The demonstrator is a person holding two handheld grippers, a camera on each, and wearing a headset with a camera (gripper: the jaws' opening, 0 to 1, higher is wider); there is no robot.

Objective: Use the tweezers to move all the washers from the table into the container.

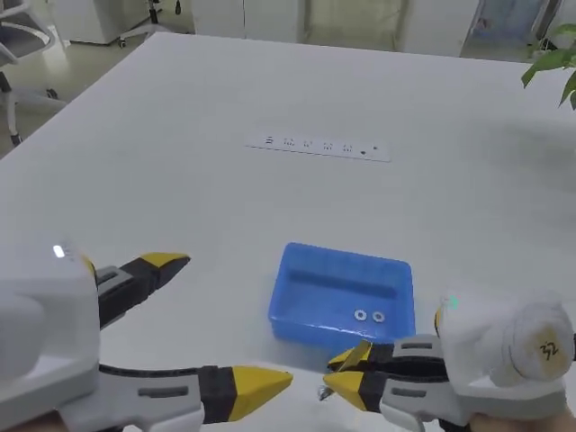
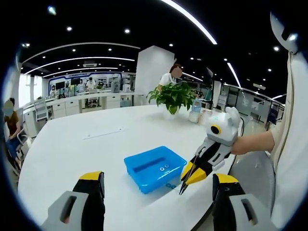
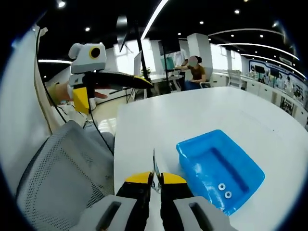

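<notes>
Two washers (image 1: 360, 315) lie inside the blue container (image 1: 297, 259) on the worktop (image 1: 180, 135). The right tongs (image 1: 331, 372) clamp the tweezers (image 3: 154, 168) just beside its near wall. The left tongs (image 1: 236, 319) gape wide, holding nothing.

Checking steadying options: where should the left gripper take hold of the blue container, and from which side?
Likely the left wall of the blue container, at its rim, one jaw inside, one outside, coming from the left. That wall is thin and upright, the left gripper is open on that side, and the right gripper with the tweezers crowds the near right corner.
</notes>
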